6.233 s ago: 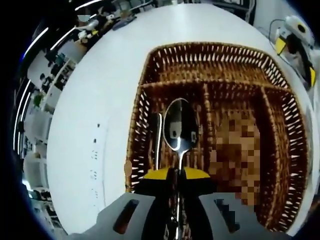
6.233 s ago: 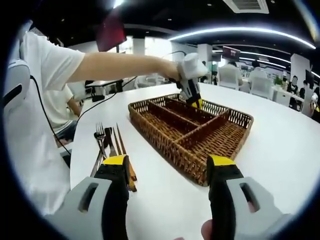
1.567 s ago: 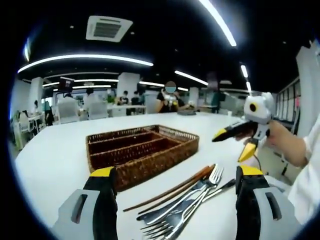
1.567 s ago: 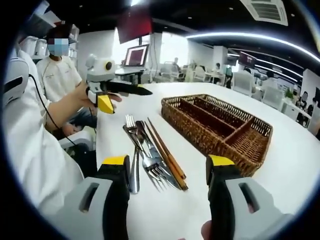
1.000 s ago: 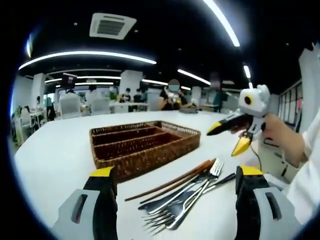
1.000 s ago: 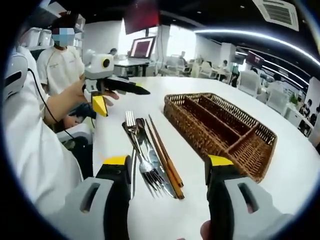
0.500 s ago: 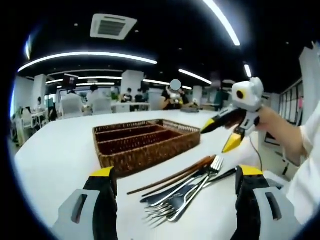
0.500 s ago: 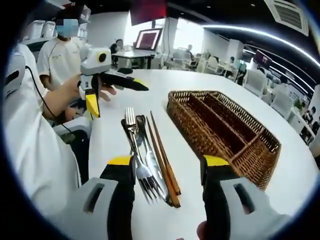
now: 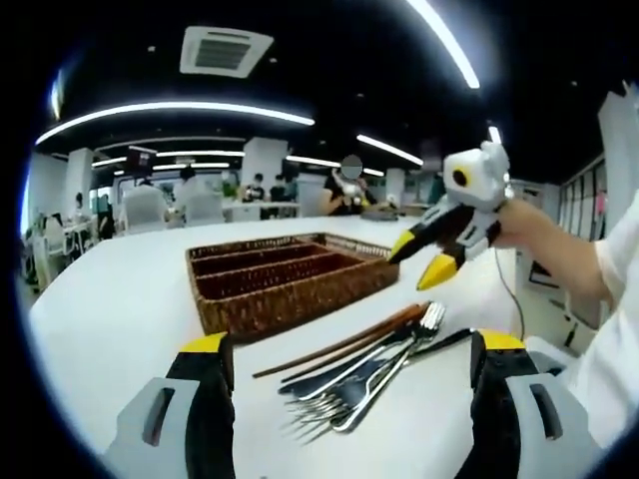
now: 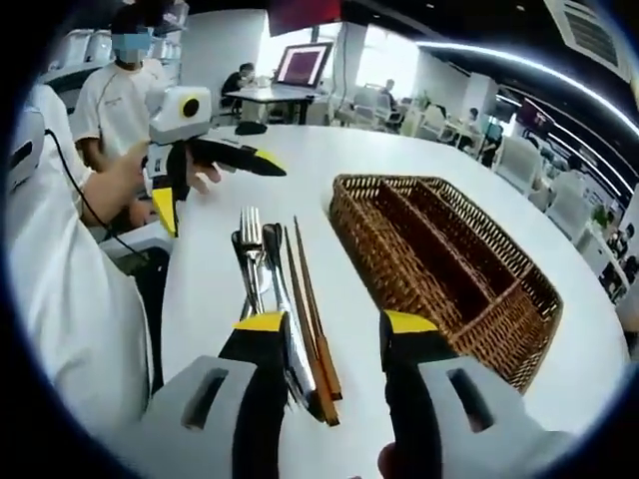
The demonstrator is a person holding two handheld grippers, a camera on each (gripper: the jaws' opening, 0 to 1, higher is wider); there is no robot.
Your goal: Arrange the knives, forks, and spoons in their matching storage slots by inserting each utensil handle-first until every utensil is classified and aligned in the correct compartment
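Gleaming white table [image 9: 110, 309], apparently open-plan office.

Long ceiling strips [image 9: 180, 112] light the room brightly and evenly, while the ceiling itself stays dark. The white desk [image 10: 210, 289] glares softly. Shadows are faint. Fisheye bending curves everything near the edges, and far background is slightly soft.

The left gripper [image 9: 344, 374] hangs above the white table [image 9: 110, 309] with its jaws wide apart and nothing between them. Forks [image 9: 364, 384] and brown chopsticks [image 9: 339, 344] lie bundled near the table's edge, beside the wicker tray [image 9: 290, 284]. The right gripper [image 9: 439, 239], hand-held, hovers over the bundle, jaws parted
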